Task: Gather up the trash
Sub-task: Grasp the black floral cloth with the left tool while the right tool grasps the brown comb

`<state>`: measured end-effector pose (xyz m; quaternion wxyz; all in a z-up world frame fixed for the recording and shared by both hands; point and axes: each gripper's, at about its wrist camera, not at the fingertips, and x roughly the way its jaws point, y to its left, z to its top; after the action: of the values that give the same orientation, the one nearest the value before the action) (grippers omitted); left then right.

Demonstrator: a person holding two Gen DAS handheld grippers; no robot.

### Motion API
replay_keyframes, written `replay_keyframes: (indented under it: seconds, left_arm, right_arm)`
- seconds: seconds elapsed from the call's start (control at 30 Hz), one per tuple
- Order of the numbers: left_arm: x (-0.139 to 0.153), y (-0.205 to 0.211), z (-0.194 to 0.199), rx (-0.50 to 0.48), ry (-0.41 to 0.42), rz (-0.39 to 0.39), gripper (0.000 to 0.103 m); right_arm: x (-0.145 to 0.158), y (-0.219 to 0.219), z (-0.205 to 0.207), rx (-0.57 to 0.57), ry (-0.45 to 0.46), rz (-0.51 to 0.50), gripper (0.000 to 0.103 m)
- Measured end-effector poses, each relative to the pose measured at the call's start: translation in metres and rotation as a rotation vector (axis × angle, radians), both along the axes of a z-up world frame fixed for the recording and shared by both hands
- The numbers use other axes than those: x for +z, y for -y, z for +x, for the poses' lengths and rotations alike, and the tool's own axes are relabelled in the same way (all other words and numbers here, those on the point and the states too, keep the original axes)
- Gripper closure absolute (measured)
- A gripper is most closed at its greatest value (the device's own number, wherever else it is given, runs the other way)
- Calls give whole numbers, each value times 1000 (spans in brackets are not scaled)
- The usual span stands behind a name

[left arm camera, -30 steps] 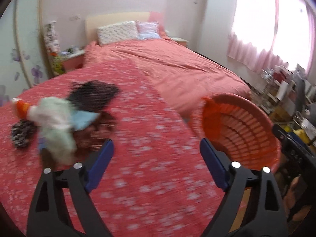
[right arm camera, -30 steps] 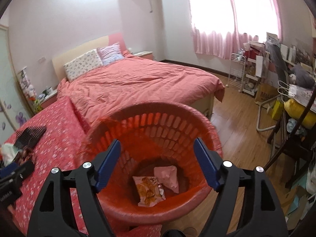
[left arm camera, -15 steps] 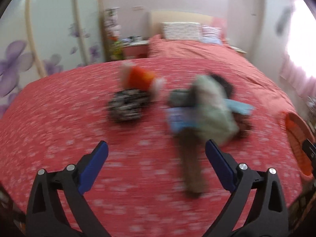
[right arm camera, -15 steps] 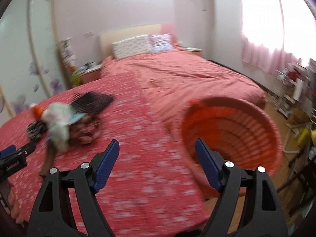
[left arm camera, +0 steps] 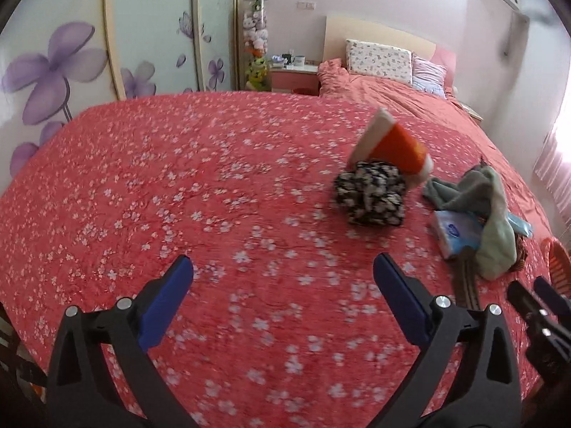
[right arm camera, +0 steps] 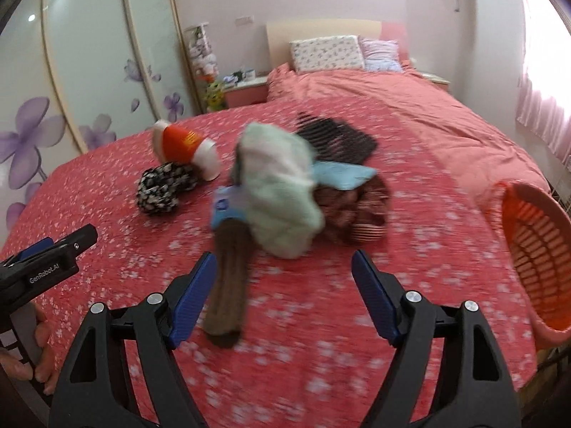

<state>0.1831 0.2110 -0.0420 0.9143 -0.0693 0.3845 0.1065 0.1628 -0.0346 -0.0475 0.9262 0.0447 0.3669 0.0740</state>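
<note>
Left wrist view: left tongs (left arm camera: 282, 285) wide, empty, above the bed (left arm camera: 178, 185).
Right tongs (right arm camera: 283, 285): wide, empty, near brown sock (right arm camera: 228, 285).
Basket (right arm camera: 535, 249): bed's right edge.

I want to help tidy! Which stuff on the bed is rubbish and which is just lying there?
Rubbish job:
orange cup
blue packet
orange basket

Just lying there:
green cloth
spotted cloth
black comb
brown sock
pillows

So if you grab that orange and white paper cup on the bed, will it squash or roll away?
The orange and white paper cup looks thin-walled, so a hard pinch would probably crush it. It lies tipped against the black and white patterned cloth bundle, so a nudge might roll it. It is likely very light.
</note>
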Motion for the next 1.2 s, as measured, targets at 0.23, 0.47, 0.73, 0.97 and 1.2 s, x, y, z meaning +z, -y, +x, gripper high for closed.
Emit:
replay_keyframes:
  seconds: [0.23,0.47,0.73,0.97,1.2]
  left_arm:
    - [-8,-18,13,-1,-10,-47,4]
    - [-16,-17,24,-36,-24,-61,4]
    - [-18,1,39,-78,-29,-81,5]
    - [-14,28,65,-133,-13,-98,9]
    - [-19,43,99,-149,-41,-162,22]
  right_arm:
    - [-17,-25,14,11,-66,-37,39]
    - [-29,-40,13,6,-84,-118,51]
    - [-25,-40,5,23,-71,-115,70]
    - [-7,-30,-9,32,-12,-87,70]
    - [-1,-19,-10,13,2,-71,69]
